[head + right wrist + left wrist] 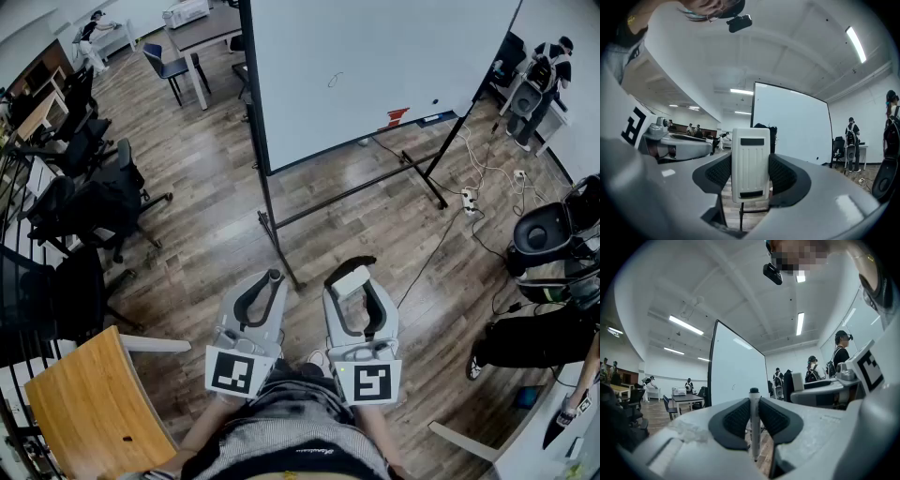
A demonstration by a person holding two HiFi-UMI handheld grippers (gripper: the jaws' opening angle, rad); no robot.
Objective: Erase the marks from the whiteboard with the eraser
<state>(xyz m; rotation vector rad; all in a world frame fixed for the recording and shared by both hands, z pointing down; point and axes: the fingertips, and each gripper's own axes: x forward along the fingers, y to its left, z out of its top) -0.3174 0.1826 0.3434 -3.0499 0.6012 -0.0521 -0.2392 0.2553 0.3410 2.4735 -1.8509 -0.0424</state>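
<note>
The whiteboard (375,66) stands on a black wheeled frame a couple of steps ahead, with a small pen mark (335,80) near its middle and a dot (434,101) lower right. My right gripper (354,278) is shut on a white eraser (351,280), which fills the right gripper view as a ribbed white block (750,164) between the black pads. My left gripper (273,279) is shut on a marker (754,423), upright with its dark cap on top. Both grippers are held low near my body, well short of the board (736,378) (792,126).
A red item (397,116) lies on the board's tray. Cables and a power strip (469,199) lie on the wood floor at right. Black office chairs (89,202) stand at left and a wooden chair (84,398) at lower left. People stand by desks (544,70) at far right.
</note>
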